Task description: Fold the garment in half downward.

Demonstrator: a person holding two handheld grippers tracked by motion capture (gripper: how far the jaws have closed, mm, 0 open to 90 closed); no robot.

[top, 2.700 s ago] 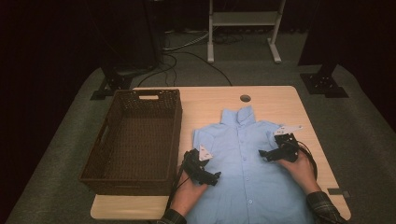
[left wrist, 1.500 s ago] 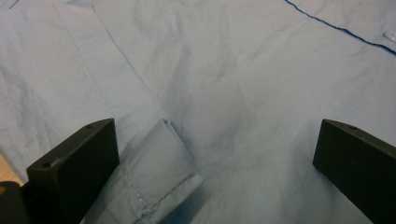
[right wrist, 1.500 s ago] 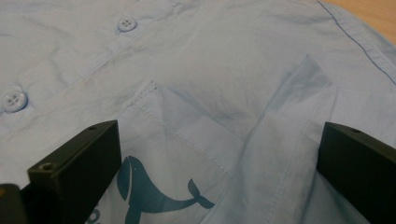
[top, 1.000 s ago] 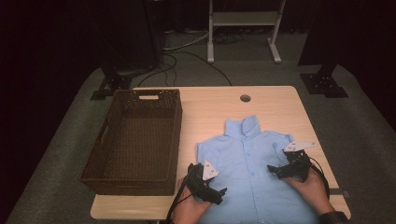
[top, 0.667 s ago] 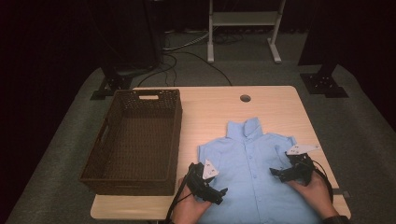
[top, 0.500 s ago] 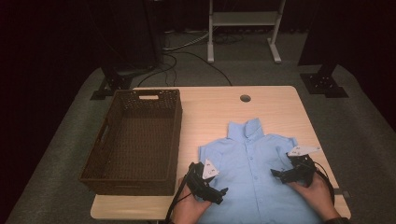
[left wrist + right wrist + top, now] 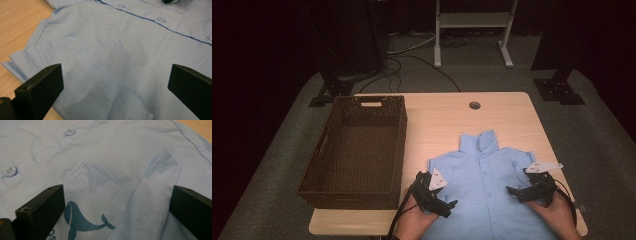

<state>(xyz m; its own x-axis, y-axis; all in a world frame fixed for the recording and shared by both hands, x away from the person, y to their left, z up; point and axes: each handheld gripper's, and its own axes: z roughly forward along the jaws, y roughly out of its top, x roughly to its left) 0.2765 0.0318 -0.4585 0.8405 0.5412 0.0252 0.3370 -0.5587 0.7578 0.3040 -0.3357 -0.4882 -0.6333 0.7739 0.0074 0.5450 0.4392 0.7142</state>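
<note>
On the wooden table, my left gripper and right gripper, jaws wide, flank the light-blue buttoned cotton shirt to pinch both sides evenly.

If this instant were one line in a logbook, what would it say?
shirt: flat on table, buttoned, collar away | left gripper: open over shirt | right gripper: open over whale pocket | basket: empty

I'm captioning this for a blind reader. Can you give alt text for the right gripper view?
A light blue shirt lies flat between the open right gripper jaws. Its chest pocket carries a dark blue whale print, with two buttons beside it.
</note>
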